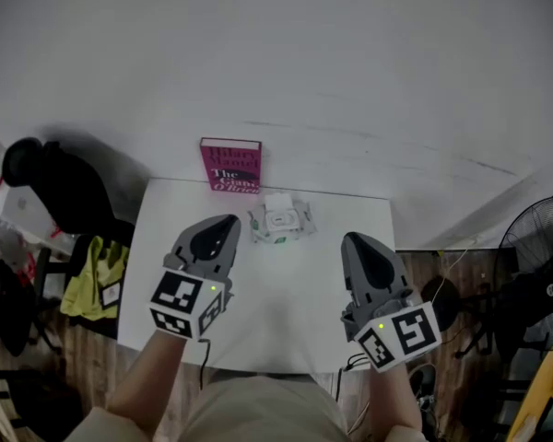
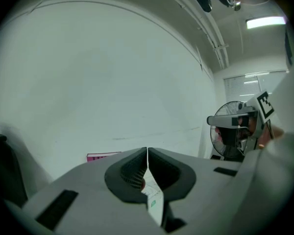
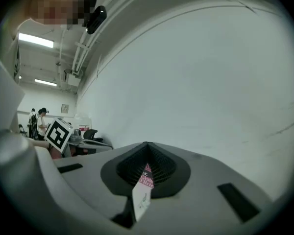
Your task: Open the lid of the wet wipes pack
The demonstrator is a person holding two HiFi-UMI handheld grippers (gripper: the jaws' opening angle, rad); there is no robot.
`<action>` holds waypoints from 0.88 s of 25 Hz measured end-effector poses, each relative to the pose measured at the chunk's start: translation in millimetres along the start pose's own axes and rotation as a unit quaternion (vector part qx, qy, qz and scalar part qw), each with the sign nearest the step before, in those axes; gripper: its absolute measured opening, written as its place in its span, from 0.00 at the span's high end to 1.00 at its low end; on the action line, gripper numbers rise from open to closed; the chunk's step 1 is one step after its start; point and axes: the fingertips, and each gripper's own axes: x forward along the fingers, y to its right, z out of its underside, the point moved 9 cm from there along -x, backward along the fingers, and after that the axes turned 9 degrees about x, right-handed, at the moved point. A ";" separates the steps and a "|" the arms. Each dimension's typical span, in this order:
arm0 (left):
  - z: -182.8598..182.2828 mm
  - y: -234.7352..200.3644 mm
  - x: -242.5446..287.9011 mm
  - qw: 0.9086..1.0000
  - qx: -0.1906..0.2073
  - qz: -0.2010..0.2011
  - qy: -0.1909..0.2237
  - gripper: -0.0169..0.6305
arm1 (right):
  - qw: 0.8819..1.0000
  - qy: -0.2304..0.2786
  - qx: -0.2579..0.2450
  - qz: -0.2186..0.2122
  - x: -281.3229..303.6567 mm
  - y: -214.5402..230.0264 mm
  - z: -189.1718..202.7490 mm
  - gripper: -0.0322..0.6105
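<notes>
The wet wipes pack (image 1: pixel 281 221), white with green print and a white lid on top, lies flat at the back of the white table (image 1: pixel 166 284). My left gripper (image 1: pixel 229 219) hovers just left of the pack, shut and holding nothing. My right gripper (image 1: pixel 355 239) hangs to the pack's right and nearer me, also shut and empty. In the left gripper view the jaws of the left gripper (image 2: pixel 147 150) meet in a thin line, and a sliver of the pack (image 2: pixel 155 203) shows below them. The right gripper view shows the right gripper (image 3: pixel 147 144) closed the same way.
A pink book (image 1: pixel 230 166) stands against the white wall behind the pack, and shows again as a strip (image 2: pixel 103 156). A black bag (image 1: pixel 51 182) and yellow-green cloth (image 1: pixel 97 274) are left of the table. A standing fan (image 1: pixel 539 238) is at the right.
</notes>
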 end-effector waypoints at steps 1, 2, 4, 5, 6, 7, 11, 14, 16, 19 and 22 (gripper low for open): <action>-1.9 0.9 -7.0 1.000 0.001 0.000 0.000 0.93 | 1.000 0.000 -0.018 0.003 -5.5 -3.8 -4.0 0.91; -3.6 1.9 -14.4 1.000 0.003 -0.001 0.000 0.93 | 0.999 0.000 -0.034 0.005 -10.8 -7.2 -8.0 0.91; -7.0 4.5 -28.8 1.000 0.009 -0.004 0.003 0.93 | 0.999 -0.002 -0.049 0.001 -20.6 -12.4 -14.5 0.91; -8.6 5.9 -35.2 1.000 0.012 -0.006 0.005 0.93 | 0.999 -0.002 -0.051 -0.003 -25.0 -14.5 -16.7 0.91; -10.0 7.4 -41.1 1.000 0.016 -0.008 0.007 0.93 | 0.999 -0.001 -0.052 -0.006 -29.3 -16.5 -18.4 0.91; -11.3 9.1 -46.5 1.000 0.019 -0.010 0.009 0.93 | 0.999 0.000 -0.052 -0.009 -33.4 -18.6 -19.7 0.91; -19.1 17.6 -65.9 1.000 0.024 -0.011 0.011 0.93 | 0.998 -0.005 -0.049 -0.028 -45.7 -28.8 -21.9 0.91; -24.8 26.9 -79.7 0.999 0.033 -0.004 0.016 0.93 | 0.997 -0.020 -0.060 -0.046 -50.0 -37.2 -20.1 0.91; -25.7 34.9 -88.1 0.999 0.042 -0.001 0.015 0.93 | 0.996 -0.027 -0.065 -0.054 -53.5 -43.5 -17.8 0.91; -24.9 43.2 -98.8 0.999 0.053 0.001 0.004 0.93 | 0.995 -0.037 -0.060 -0.070 -56.8 -52.3 -11.3 0.91; -21.0 46.1 -104.3 0.998 0.066 -0.005 -0.011 0.93 | 0.994 -0.053 -0.045 -0.083 -58.6 -55.6 0.0 0.91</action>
